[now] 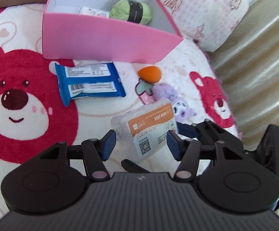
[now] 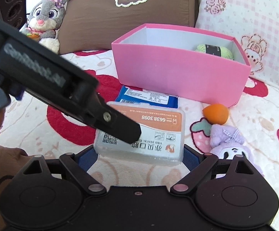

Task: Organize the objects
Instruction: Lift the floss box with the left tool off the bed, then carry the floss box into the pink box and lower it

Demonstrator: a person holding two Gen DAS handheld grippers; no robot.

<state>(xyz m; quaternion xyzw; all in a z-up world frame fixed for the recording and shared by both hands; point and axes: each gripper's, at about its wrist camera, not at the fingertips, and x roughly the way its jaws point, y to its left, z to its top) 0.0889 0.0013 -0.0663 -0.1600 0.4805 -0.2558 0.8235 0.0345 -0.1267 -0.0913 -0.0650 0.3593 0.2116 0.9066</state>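
A clear plastic box with an orange label (image 1: pixel 149 132) (image 2: pixel 141 136) hangs just above the bear-print blanket, held from two sides. My left gripper (image 1: pixel 141 144) is shut on it, a blue pad pressing each short side. My right gripper (image 2: pixel 139 157) grips its near end, pads at both corners. In the right wrist view the left gripper's black finger (image 2: pixel 124 129) crosses over the label. Beyond stands an open pink box (image 1: pixel 108 36) (image 2: pixel 177 77) holding green yarn (image 1: pixel 131 9) (image 2: pixel 214 50). A blue wipes pack (image 1: pixel 91 82) (image 2: pixel 149 97), an orange egg-shaped sponge (image 1: pixel 149 73) (image 2: pixel 216 115) and a purple plush (image 1: pixel 174 100) (image 2: pixel 227 140) lie on the blanket.
A white carton (image 1: pixel 93 11) lies in the pink box beside the yarn. Behind it are a brown pillow (image 2: pixel 120 9), a grey rabbit plush (image 2: pixel 45 17) and a pink-checked pillow (image 1: pixel 206 13). The blanket's edge drops to cream-gold fabric (image 1: pixel 254 67) on the right.
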